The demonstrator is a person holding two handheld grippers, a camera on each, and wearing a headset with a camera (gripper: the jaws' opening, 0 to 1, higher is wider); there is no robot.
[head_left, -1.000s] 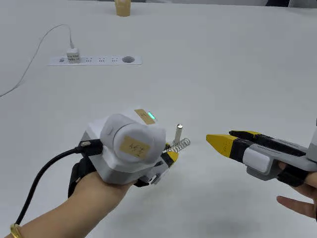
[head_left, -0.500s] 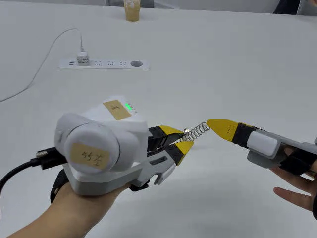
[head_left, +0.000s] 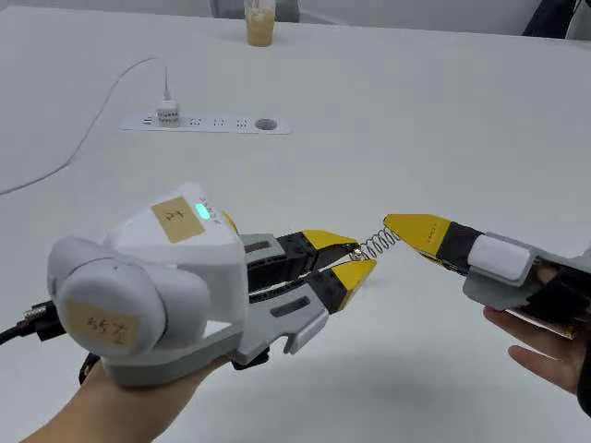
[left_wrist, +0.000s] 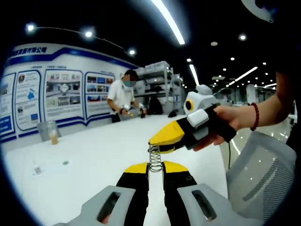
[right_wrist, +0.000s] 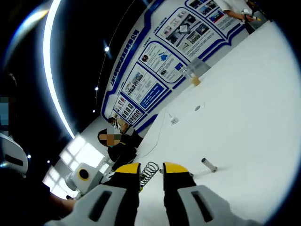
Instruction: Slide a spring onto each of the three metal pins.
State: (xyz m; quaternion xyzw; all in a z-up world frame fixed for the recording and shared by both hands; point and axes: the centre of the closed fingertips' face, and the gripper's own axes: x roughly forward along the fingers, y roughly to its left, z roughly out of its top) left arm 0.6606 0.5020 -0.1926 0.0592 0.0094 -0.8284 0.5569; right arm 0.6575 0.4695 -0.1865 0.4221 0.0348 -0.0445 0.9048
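Note:
A small coil spring (head_left: 379,245) hangs in the air above the white table (head_left: 416,111), stretched between the two grippers. My left gripper (head_left: 353,261) is shut on its near end; in the left gripper view the spring (left_wrist: 155,158) rises from between the yellow tips (left_wrist: 155,167). My right gripper (head_left: 399,231) comes in from the right and is shut on the far end, where the spring (right_wrist: 150,170) sits between its jaws (right_wrist: 151,170). One short metal pin (right_wrist: 208,165) rests on the table beyond the right gripper.
A white power strip (head_left: 208,123) with a plugged charger and cable lies at the back left. A cup of yellowish drink (head_left: 260,23) stands at the far edge. A grey mesh chair (left_wrist: 263,169) is beside the table, and people sit and stand in the background.
My left gripper has lifted the spring off the table, away from the upright pin. The right gripper has closed in from the right onto the spring's free end.

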